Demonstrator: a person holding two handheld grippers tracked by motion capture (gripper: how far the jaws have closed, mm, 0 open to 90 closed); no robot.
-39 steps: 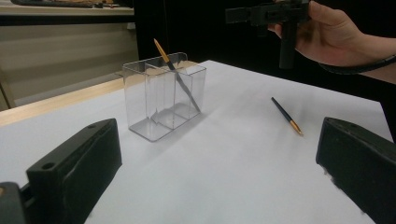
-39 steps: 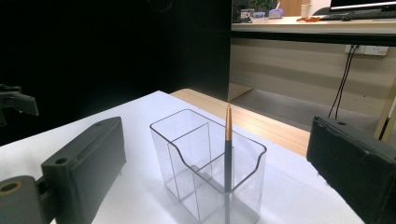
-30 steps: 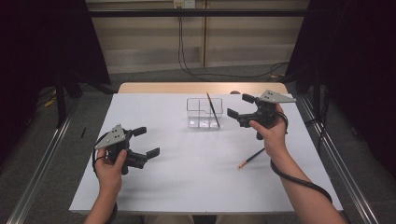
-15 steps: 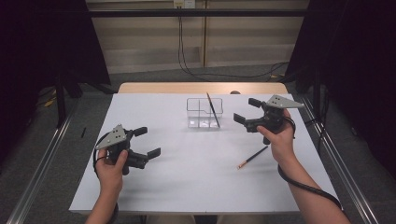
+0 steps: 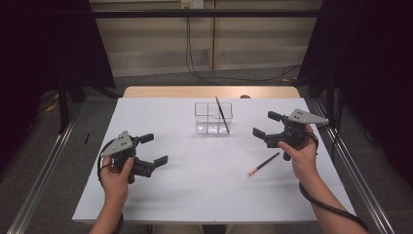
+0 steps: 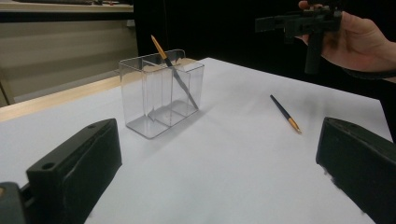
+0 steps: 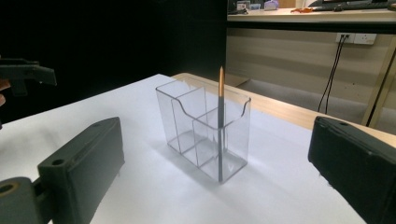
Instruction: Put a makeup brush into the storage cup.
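Observation:
A clear plastic organiser box (image 5: 213, 118) with compartments stands at the table's far middle. A dark pen with an orange tip (image 5: 221, 114) leans upright in its right compartment (image 7: 220, 121). A second such pen (image 5: 263, 164) lies flat on the white table, right of centre (image 6: 285, 112). My right gripper (image 5: 265, 124) is held above the table to the right of the box, open and empty, with the lying pen just in front of it. At the near left, my left gripper (image 5: 156, 148) is also open with nothing between its jaws.
The white table top (image 5: 204, 195) ends in a wooden strip (image 5: 209, 91) at the far edge. Metal rails (image 5: 44, 165) run along both sides on the floor. Cables (image 5: 195, 63) hang down the back wall.
My right gripper has drawn back from the box, moving right and toward the person. The left gripper has hardly moved.

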